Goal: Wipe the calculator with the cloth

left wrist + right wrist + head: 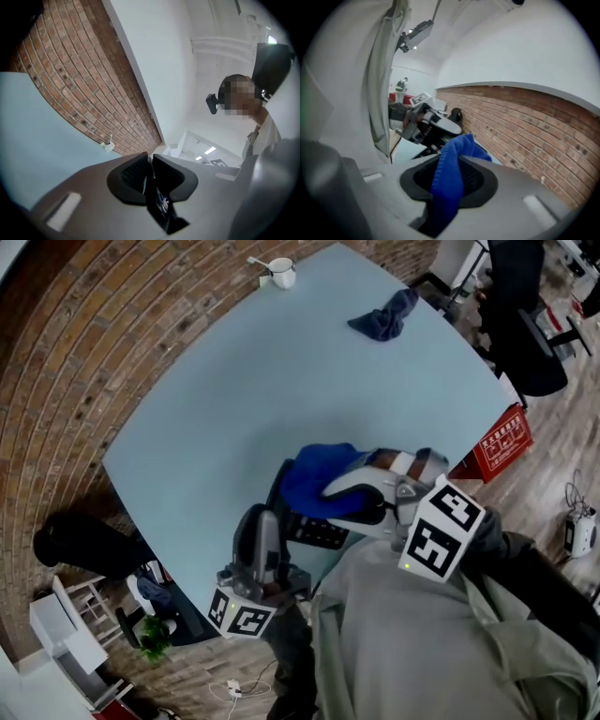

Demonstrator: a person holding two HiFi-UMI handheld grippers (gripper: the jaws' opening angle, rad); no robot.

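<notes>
A pale blue table (206,409) fills the middle of the head view; a brick wall (84,352) runs along its left and far sides; its right edge faces wooden floor, where a red crate (497,442) stands just beside the table and a black chair (530,343) stands further back. At the far edge sit 1 white cup (281,274) and 1 crumpled dark cloth (384,315), well apart from each other; a wide stretch of tabletop lies between them and the 2 grippers, which work at the near edge, close to the person's body.

The left gripper (151,176) has its jaws nearly together, clamped on the calculator (317,532); its own view shows the calculator edge-on as a thin dark slab between the pads. From the head view the calculator is black, tilted, with rows of keys showing on its lower part; it sits at the table's near edge, just in front of the person.

The right gripper (451,180) has its jaws narrow, pinching a bright blue cloth (314,474); the fabric bunches up between the pads and spills out beyond them. In the head view the blue cloth lies over the calculator's upper part, touching it.
</notes>
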